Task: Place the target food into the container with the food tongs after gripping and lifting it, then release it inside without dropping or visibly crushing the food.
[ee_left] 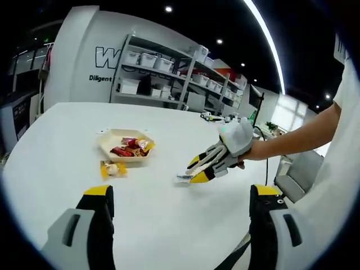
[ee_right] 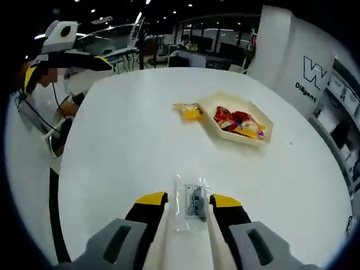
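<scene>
A clear plastic snack packet with dark contents lies flat on the white round worktop, its long axis running along the cream wooden food tongs held in the right claw. The packet sits between the tong tips, its near end inside them and its far end pointing toward the worktop's middle; whether the tips touch it cannot be told. The right claw is clamped narrow on the tongs.

In the left gripper view the right claw reaches in from the right, a person's bare forearm behind it, with the packet at its tips. The left claw stands wide apart, holding nothing.

A cream hexagonal tray holding red and yellow wrapped snacks lies well beyond the packet, with a yellow wrapped snack just beside it. Bare worktop surrounds the packet on every side. Metal shelving with white bins lines the far wall.
</scene>
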Available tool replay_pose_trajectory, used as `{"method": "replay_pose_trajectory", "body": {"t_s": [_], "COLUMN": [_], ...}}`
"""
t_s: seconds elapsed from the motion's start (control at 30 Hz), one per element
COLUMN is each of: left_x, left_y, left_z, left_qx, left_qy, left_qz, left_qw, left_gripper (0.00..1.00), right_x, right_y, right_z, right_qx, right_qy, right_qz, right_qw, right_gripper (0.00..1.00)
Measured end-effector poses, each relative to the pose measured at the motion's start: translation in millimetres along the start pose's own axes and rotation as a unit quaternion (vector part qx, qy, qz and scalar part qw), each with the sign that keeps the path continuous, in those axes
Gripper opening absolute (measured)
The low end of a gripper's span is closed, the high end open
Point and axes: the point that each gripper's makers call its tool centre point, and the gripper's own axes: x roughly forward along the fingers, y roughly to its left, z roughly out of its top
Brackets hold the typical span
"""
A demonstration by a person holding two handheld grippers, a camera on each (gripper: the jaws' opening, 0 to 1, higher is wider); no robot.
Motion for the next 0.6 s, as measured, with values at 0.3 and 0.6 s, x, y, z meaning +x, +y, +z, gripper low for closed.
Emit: {"method": "replay_pose_trajectory", "body": {"t_s": [0.3,0.6], "left_x": [-9.4,-5.4], "left_y": [3.4,1.3], "left_z": [-0.2,2.1], "left_qx": [0.001,0.003], "left_qy": [0.0,0.003], "left_qz": [0.012,0.007], "left_qw": [0.9999,1.0], "left_gripper": [0.97,0.97], "right_x": [1.0,-5.2], "right_y": [-17.3,-41.7], "right_z": [-8.4,-8.6], "right_qx": [0.056,0.347], "right_qy": [0.01,-0.051], "right_qz": [-0.026,-0.004], "right_qw": [0.998,0.9365], "right_gripper": [0.23,0.21]}}
